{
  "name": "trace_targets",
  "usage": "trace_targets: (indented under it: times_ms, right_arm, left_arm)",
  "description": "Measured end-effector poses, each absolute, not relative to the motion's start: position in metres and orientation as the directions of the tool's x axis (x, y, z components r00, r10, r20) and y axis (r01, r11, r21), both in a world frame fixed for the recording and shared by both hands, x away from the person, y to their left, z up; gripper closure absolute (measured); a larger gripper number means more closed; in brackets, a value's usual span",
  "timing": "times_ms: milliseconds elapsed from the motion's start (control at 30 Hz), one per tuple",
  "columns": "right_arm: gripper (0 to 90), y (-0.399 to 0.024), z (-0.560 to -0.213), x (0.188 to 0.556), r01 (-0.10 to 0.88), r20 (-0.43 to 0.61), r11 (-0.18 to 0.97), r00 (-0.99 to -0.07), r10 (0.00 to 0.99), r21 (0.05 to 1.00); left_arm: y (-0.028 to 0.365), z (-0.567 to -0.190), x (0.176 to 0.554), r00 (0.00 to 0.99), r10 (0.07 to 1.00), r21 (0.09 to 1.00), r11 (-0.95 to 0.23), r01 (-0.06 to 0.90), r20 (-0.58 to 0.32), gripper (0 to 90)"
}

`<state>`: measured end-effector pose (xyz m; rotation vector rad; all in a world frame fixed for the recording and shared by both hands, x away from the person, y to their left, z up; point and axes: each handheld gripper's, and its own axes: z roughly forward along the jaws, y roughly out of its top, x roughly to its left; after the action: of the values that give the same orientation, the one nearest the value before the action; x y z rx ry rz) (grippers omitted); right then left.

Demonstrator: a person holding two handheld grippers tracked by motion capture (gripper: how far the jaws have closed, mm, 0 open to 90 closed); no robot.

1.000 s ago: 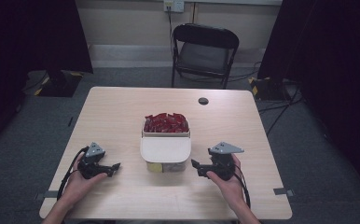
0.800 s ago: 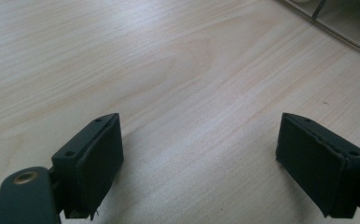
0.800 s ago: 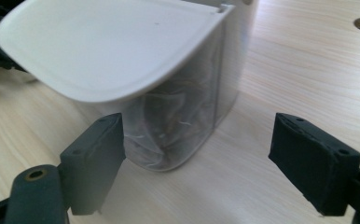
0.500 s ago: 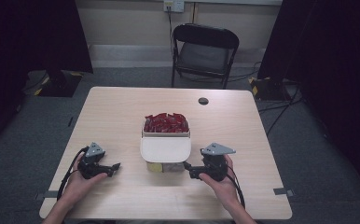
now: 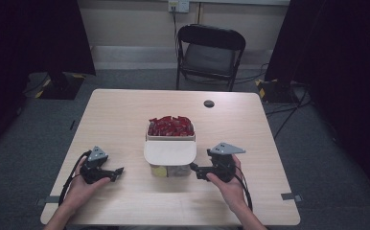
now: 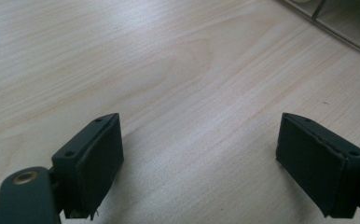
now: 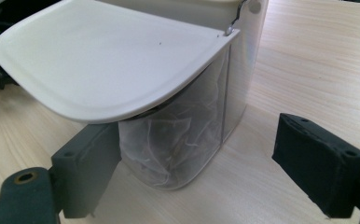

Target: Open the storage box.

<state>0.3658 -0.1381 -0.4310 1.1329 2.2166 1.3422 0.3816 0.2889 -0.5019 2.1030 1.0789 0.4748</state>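
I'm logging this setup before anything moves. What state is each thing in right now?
White hinged lid of the clear plastic container: down, container holding crumpled bags.
Open box of red packets: full.
Left gripper: open, empty.
Right gripper: open, jaws just widening, beside the container.
Black folding chair: unfolded, vacant.

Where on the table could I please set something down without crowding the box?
Free: the left half beyond the left claw, the strip behind the box around the black disc, and the right edge. Crowded: the front middle, between both claws.
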Motion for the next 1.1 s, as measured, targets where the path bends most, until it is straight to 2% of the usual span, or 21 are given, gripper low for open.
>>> trace_targets:
  times_ms: [400, 767, 1100]
  right_arm:
    - [14.1, -0.135, -0.422, 0.377, 0.464, 0.166, 0.225, -0.661, 0.732, 0.857]
    - [14.2, -0.132, -0.414, 0.388, 0.457, 0.139, 0.232, -0.643, 0.753, 0.859]
    - [14.4, -0.130, -0.402, 0.397, 0.470, 0.171, 0.214, -0.649, 0.741, 0.856]
  left_arm:
    - [0.289, -0.502, 0.382, 0.583, 0.813, 0.736, -0.395, 0.550, 0.001, 14.3]
    - [0.289, -0.502, 0.382, 0.583, 0.813, 0.736, -0.395, 0.550, 0.001, 14.3]
    - [0.289, -0.502, 0.382, 0.583, 0.813, 0.736, -0.395, 0.550, 0.001, 14.3]
